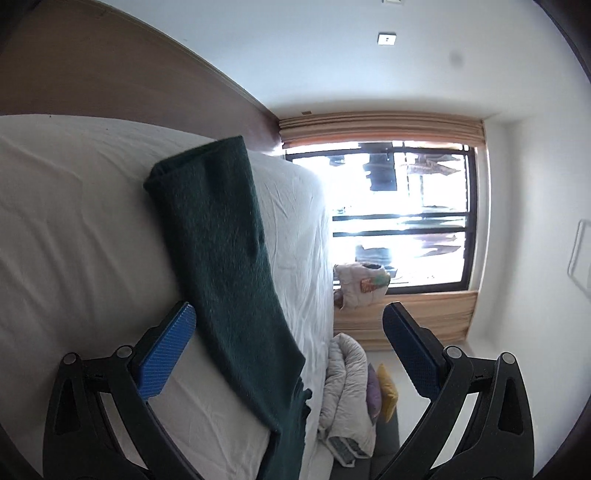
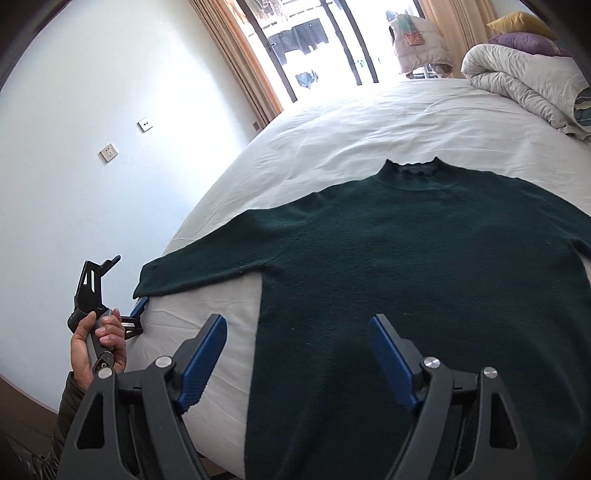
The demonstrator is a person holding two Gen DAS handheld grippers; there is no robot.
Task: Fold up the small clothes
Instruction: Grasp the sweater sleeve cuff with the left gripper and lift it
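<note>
A dark green sweater (image 2: pixel 406 258) lies flat on the white bed (image 2: pixel 369 122), its neck pointing away from me. My right gripper (image 2: pixel 295 317) hovers open over the sweater's lower body, its blue pads clear of the cloth. At the bed's left edge a hand (image 2: pixel 96 339) holds my left gripper (image 2: pixel 125 284), open around the end of the left sleeve (image 2: pixel 177 273). In the left wrist view, which is rolled on its side, that sleeve (image 1: pixel 221 240) runs between the wide-open fingers of my left gripper (image 1: pixel 289 306) without either pad pressing on it.
A rolled grey duvet (image 2: pixel 517 77) with purple and yellow pillows (image 2: pixel 524 33) lies at the bed's far right. Behind the bed is a bright window (image 2: pixel 314 44) with curtains. A white wall with sockets (image 2: pixel 109 152) runs along the bed's left edge.
</note>
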